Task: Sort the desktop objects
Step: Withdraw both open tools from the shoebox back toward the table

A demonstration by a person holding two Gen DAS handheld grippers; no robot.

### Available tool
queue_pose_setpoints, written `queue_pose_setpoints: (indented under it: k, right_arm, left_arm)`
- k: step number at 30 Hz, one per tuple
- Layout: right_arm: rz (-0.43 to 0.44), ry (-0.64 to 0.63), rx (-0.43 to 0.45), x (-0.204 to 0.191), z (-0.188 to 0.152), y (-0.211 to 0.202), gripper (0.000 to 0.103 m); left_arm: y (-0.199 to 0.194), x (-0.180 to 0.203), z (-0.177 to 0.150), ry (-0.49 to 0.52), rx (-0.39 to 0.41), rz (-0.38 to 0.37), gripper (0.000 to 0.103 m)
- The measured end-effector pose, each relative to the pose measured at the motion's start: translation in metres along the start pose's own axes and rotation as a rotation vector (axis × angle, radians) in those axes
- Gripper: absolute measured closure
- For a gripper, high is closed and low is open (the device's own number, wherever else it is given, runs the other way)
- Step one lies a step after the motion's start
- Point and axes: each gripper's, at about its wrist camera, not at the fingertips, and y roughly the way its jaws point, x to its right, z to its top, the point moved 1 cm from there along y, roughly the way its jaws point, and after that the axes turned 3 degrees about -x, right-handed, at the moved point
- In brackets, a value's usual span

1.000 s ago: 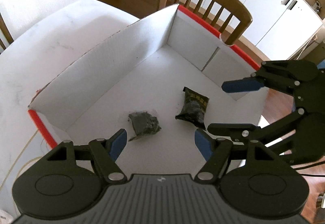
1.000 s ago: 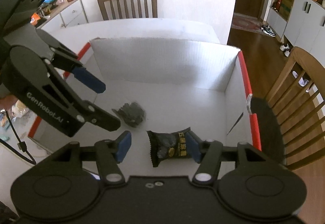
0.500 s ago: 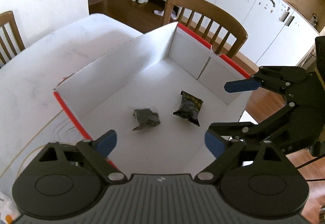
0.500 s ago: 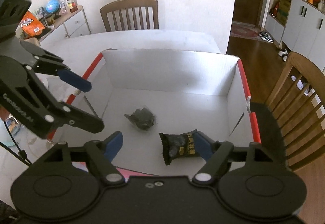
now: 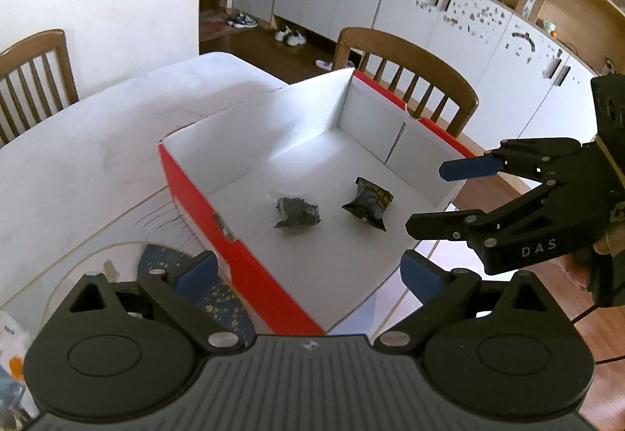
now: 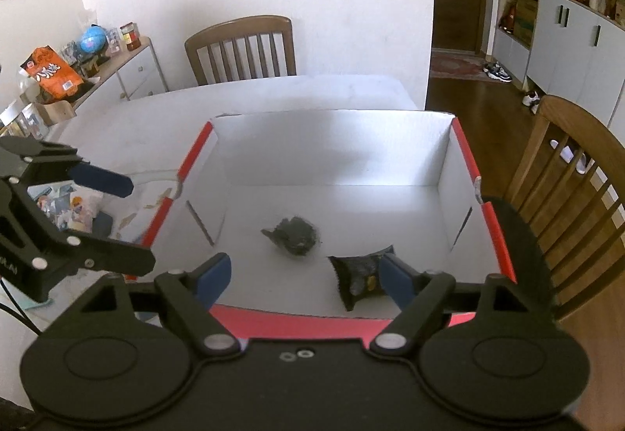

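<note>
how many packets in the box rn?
2. A crumpled grey-black packet lies near the middle of the box floor; a black snack packet lies beside it, nearer the chair-side wall. The near wall hides some floor from the right wrist view.

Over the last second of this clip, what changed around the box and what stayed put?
Both tools widened and drew back from the box: the left tool pulled away more, and the right tool is opening further, nothing between its pads. Neither grips anything. The grey crumpled packet and the black snack packet lie where they were on the box floor, apart from each other.
</note>
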Motion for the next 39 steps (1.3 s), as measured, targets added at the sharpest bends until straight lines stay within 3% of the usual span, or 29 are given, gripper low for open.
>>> queue_pose_setpoints:
  k: [16,39]
  right_arm:
    - [0.027,0.003,0.036,-0.064,-0.002,-0.006,0.019]
    - [0.076,-0.029,0.058,-0.173,-0.015,-0.001,0.019]
  left_arm:
    - [-0.059,-0.029,-0.054,-0.03,0.125,0.071,0.003]
    - [-0.129,-0.079,-0.144,-0.056,0.209,0.14,0.003]
